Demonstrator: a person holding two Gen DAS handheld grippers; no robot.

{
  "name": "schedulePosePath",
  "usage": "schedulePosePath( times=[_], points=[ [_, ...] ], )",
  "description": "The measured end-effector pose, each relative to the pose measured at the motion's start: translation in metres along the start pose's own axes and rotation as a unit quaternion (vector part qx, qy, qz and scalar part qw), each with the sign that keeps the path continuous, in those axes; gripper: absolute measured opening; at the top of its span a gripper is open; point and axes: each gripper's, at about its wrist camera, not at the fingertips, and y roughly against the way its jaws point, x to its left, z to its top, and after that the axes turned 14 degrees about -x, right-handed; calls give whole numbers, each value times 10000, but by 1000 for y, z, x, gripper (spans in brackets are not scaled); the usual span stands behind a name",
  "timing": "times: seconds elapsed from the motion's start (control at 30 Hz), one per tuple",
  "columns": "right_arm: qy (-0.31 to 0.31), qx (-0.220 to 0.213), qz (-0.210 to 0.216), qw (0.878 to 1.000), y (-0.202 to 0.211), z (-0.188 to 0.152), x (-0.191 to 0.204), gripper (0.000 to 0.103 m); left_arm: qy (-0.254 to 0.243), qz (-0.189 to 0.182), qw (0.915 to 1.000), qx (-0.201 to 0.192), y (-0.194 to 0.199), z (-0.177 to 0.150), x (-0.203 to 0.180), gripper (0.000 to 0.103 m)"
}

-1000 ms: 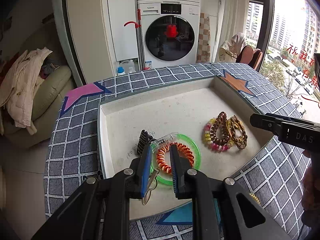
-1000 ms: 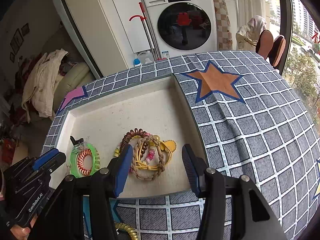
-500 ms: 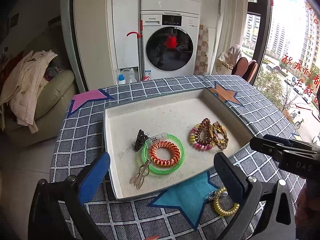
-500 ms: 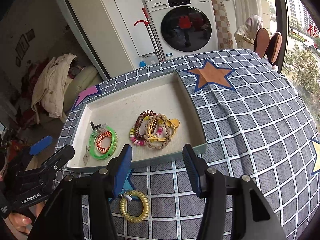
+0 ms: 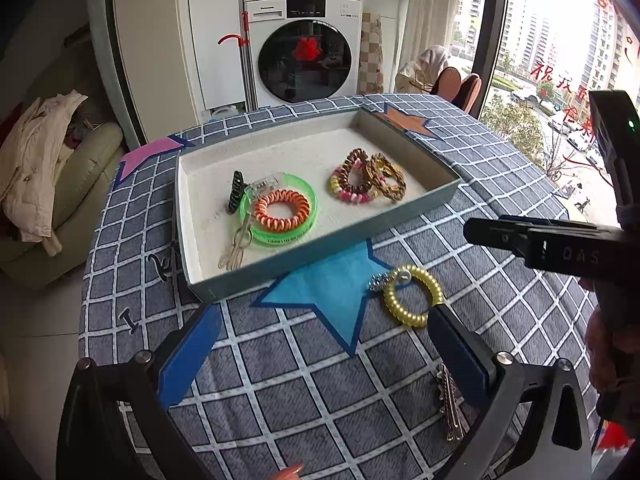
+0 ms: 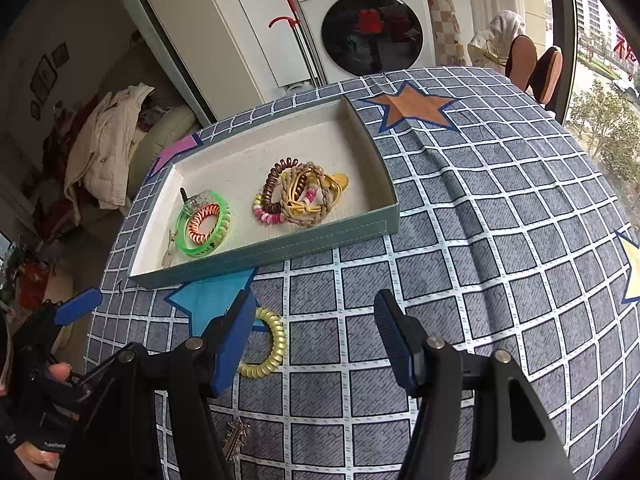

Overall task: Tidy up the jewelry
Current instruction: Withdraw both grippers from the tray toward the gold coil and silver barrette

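Observation:
A shallow teal tray (image 5: 328, 250) (image 6: 280, 256) holds a green bangle (image 5: 280, 210) (image 6: 204, 226) around an orange coil tie (image 5: 282, 210), a black clip (image 5: 237, 186), a metal hairpin (image 5: 236, 246) and a pile of braided and beaded bracelets (image 5: 368, 182) (image 6: 300, 196). A yellow coil tie (image 5: 414, 296) (image 6: 266, 342) lies on the cloth in front of the tray. My left gripper (image 5: 324, 354) is open and empty, held back over the cloth. My right gripper (image 6: 314, 340) is open and empty, its left finger over the yellow coil.
Metal hair clips (image 5: 450, 408) (image 6: 236, 440) lie on the checked tablecloth (image 6: 480, 240) near the front edge. The round table has a sofa (image 5: 72, 184) to the left, a washing machine (image 5: 304, 48) behind and chairs (image 6: 536, 68) at the back right.
My left gripper opened, let go of the orange coil inside the green bangle and pulled back out of the tray. My right gripper also drew back toward the front of the table.

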Motion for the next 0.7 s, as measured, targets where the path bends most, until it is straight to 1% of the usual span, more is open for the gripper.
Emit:
schedulePosePath(
  times=[0.2,0.3,0.37,0.47,0.57,0.7],
  points=[
    [208,268,19,9994,0,-14,1,65,66,-111,9997,187,10,-31,-22,103],
    [384,406,67,9984,-2,-21,6,65,201,-136,9991,349,11,-44,-29,103],
    [522,482,88,9974,-4,-26,11,65,307,-233,9984,423,10,-49,-33,103],
    [679,564,145,9960,-7,-31,17,65,303,-316,9979,482,10,-56,-42,103],
    [795,664,227,9944,-12,-35,22,65,219,-305,9983,455,12,-59,-49,103],
    [946,748,258,9924,-19,-37,27,65,277,-323,9980,474,10,-62,-53,103]
  ],
)
